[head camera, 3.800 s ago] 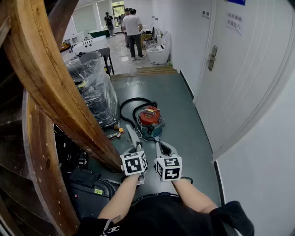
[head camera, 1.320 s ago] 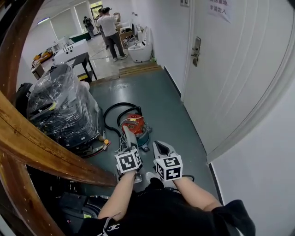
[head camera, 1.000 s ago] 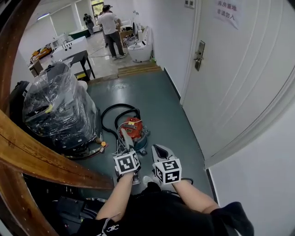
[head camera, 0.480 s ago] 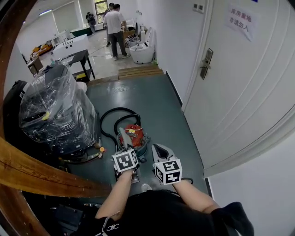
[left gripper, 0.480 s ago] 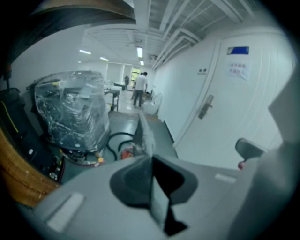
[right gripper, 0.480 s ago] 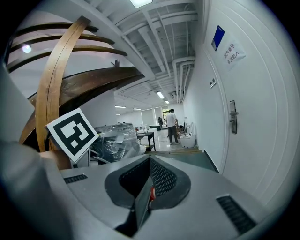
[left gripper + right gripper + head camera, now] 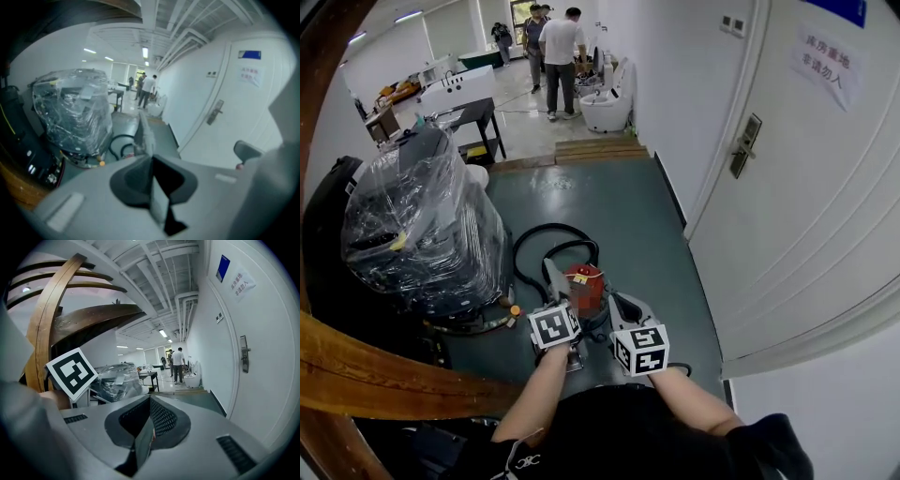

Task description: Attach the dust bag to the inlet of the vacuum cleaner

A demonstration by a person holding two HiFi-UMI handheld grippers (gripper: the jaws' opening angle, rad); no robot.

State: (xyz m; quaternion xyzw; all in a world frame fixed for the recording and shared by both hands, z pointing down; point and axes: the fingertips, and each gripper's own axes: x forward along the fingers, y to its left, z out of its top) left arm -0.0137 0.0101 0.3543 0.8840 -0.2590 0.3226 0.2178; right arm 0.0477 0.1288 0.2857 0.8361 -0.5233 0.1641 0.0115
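Observation:
The vacuum cleaner [image 7: 586, 282], a round drum with a red top, stands on the grey-green floor, and its black hose [image 7: 546, 246] loops behind it. My left gripper [image 7: 566, 313] is just in front of the drum, shut on a thin pale dust bag [image 7: 552, 277] that sticks up over the drum's left side. The left gripper view shows that dust bag [image 7: 144, 132] edge-on, rising out of the left gripper [image 7: 151, 162]. My right gripper [image 7: 618, 299] hovers at the drum's right, shut with nothing in it. In its own view the right gripper [image 7: 150, 402] has its jaws together.
A plastic-wrapped machine [image 7: 420, 225] stands left of the vacuum cleaner. A curved wooden beam [image 7: 384, 367] crosses the lower left. A white door [image 7: 806, 187] and wall run along the right. People [image 7: 560, 52] and a black table [image 7: 478, 111] are far down the corridor.
Both grippers have moved forward along the corridor to the vacuum cleaner, which now lies right beyond their tips. The wooden beam has dropped back to the lower left. Both jaws are unchanged.

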